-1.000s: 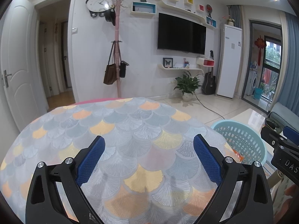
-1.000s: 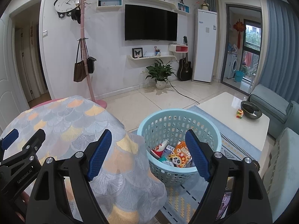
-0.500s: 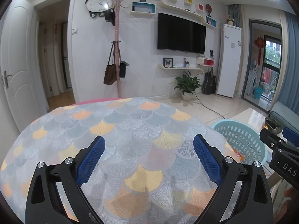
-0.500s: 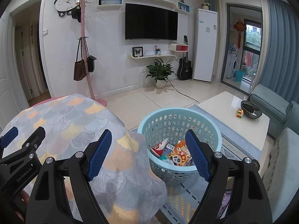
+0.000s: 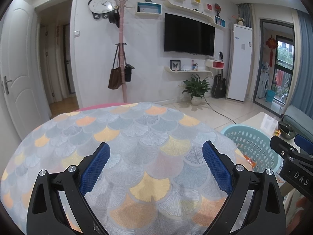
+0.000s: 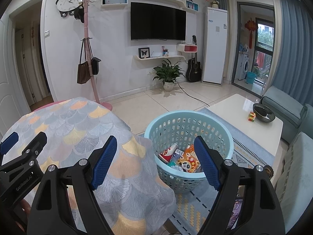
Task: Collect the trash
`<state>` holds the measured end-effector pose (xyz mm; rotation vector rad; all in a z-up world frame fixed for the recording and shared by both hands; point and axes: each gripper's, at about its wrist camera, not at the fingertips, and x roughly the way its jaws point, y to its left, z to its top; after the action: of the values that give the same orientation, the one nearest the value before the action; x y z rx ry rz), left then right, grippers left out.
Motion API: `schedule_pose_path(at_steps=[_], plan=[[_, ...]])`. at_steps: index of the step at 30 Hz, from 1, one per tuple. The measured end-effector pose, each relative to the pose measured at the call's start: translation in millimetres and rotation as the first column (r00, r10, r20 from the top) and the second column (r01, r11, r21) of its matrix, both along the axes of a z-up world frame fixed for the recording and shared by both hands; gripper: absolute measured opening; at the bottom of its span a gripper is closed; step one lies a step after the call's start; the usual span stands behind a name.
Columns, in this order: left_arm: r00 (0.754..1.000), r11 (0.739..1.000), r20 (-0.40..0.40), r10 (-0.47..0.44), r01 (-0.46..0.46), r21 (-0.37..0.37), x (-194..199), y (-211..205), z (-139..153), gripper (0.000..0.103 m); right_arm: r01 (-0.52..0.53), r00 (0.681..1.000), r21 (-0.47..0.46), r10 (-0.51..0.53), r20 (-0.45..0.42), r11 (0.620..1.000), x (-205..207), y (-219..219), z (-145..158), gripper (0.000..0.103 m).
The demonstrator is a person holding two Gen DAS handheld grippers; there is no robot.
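Nearest the lens, right hand-held gripper (image 6: 155, 161) spread wide and pinching nothing, blue pads (image 6: 104, 161) parted, held above the gap where the table (image 6: 64, 125) edge meets the basket (image 6: 215, 124). Seen from the other camera, left hand-held gripper (image 5: 155, 165) equally spread and empty, poised over the middle of the table (image 5: 125, 129), its fan-patterned cloth showing bare in both views.

Just beyond and below the right fingers, pale blue basket standing on the rug (image 6: 252, 156), tight against the draped cloth. Inside, at the bottom: a red-and-white cup (image 6: 168, 153) lying on its side, an orange snack packet (image 6: 188, 159) with a panda face, and smaller wrappers too jumbled to tell apart.

From the left camera, only the basket (image 5: 252, 143) rim and far wall visible, off to the right past the table corner, with the right hand-held gripper (image 5: 293, 164) crossing in front of it.

Judged from this: trash lying forward and down from the right side, well to the right of the left side; right arm clearly the nearer to the basket. No loose trash visible on the table, so collection judged close to complete, unless something lies outside both views.

Farther off, coffee table (image 6: 234, 113) carrying a dark bowl (image 6: 263, 112) and a coloured cube (image 6: 252, 116); potted plant (image 6: 169, 74) against the far wall.
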<state>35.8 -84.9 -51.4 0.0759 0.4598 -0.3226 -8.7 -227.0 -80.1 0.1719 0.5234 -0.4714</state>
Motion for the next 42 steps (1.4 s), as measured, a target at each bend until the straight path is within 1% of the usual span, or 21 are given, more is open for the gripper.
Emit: schedule_pose_path(at_steps=[6,10,13,17,20,25,30,33,36,38,40,42], plan=[[1.000,1.000,0.000,-0.001,0.001,0.003,0.9,0.2,-0.2,0.093,-0.001,1.000,-0.003,0.001,-0.001,1.000,0.8,0.4,-0.4,0.077],[1.000,1.000,0.005,0.004,-0.004,0.005,0.5,-0.3,0.4,0.093,-0.004,1.000,-0.036,0.004,-0.004,0.999,0.3,6.3,0.6,0.077],[0.999,0.999,0.033,0.032,-0.033,0.037,-3.0,-4.4,3.0,0.093,-0.007,1.000,-0.033,0.007,0.005,0.999,-2.0,8.9,3.9,0.077],[0.998,0.997,0.037,0.044,-0.046,0.061,-5.3,-4.7,10.6,0.093,-0.009,1.000,-0.031,0.009,0.014,0.999,-6.9,11.7,10.3,0.077],[0.998,0.997,0.038,0.042,-0.044,0.069,-11.8,-1.3,18.2,0.093,-0.007,1.000,-0.041,0.008,0.020,0.999,-10.2,13.1,14.7,0.077],[0.998,0.996,0.035,0.051,-0.053,0.072,-21.9,9.8,29.6,0.093,-0.012,1.000,-0.028,0.013,0.026,1.000,-14.9,15.9,19.7,0.077],[0.996,0.993,0.034,0.080,-0.082,0.086,-26.7,23.4,31.8,0.095,-0.022,0.999,-0.038,0.023,0.037,0.999,-19.0,23.9,26.1,0.077],[0.997,0.994,0.019,0.080,-0.081,0.079,-28.6,30.1,33.0,0.095,-0.029,0.999,-0.044,0.030,0.040,0.999,-21.4,31.4,27.2,0.079],[0.995,0.989,0.035,0.095,-0.098,0.108,-35.2,33.2,34.1,0.095,-0.038,0.999,-0.047,0.040,0.037,0.998,-21.7,37.2,27.9,0.079],[0.995,0.990,0.022,0.099,-0.101,0.103,-36.9,34.3,36.6,0.096,-0.043,0.998,-0.047,0.045,0.036,0.998,-21.5,39.6,29.2,0.079],[0.994,0.991,0.002,0.109,-0.109,0.080,-36.5,42.6,38.5,0.096,-0.047,0.998,-0.049,0.049,0.037,0.998,-21.2,42.0,31.2,0.079],[0.992,0.990,0.006,0.123,-0.123,0.074,-38.1,47.7,40.8,0.096,-0.051,0.998,-0.053,0.053,0.040,0.997,-21.6,45.4,33.4,0.079]])
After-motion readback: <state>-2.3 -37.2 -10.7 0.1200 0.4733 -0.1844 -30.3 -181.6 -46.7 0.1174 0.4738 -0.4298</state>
